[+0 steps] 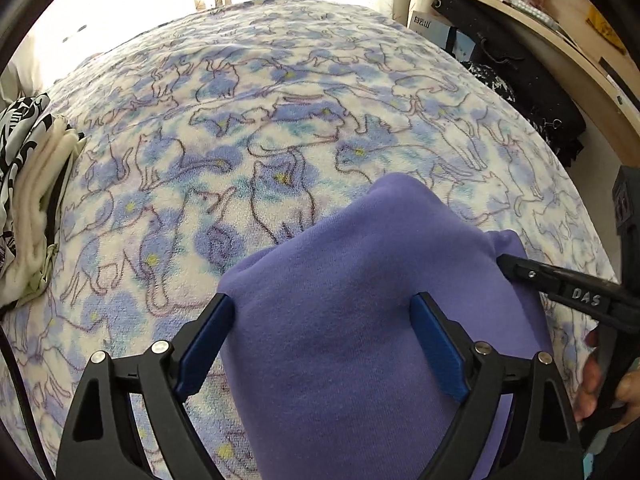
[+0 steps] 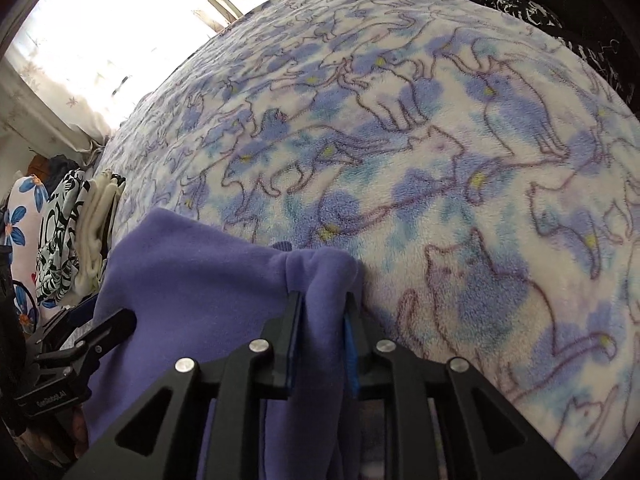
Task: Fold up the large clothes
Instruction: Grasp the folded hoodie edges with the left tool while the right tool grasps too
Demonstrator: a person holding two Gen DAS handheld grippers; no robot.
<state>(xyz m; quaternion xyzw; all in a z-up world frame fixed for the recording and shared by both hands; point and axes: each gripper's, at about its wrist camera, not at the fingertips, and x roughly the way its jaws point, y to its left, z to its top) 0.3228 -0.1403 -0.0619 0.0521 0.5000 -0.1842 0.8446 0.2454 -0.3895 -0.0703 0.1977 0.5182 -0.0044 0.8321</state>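
Right wrist: plain purple garment (image 2: 192,280) bunched, right gripper (image 2: 322,304) jaws pinching it; left gripper (image 1: 322,312) jaws released.

The left claw (image 1: 324,344) gapes wide, angled downward; the right claw (image 2: 323,320) is pinched nearly closed.

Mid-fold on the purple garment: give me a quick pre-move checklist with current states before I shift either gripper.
1. Right gripper clamped on the purple garment: ok, a bunched edge sits pinched between its pads.
2. Left gripper holding cloth: not ok, its jaws stand wide, straddling the garment without pressing it.
3. Garment supported: ok, it lies on the cat-print blanket.
4. Blanket ahead free for a fold: ok, bare beyond the garment.
5. Stack of folded clothes clear of the work: ok, it sits apart at the blanket's left edge.
6. Garment's near end flat: cannot tell, hidden below the grippers.
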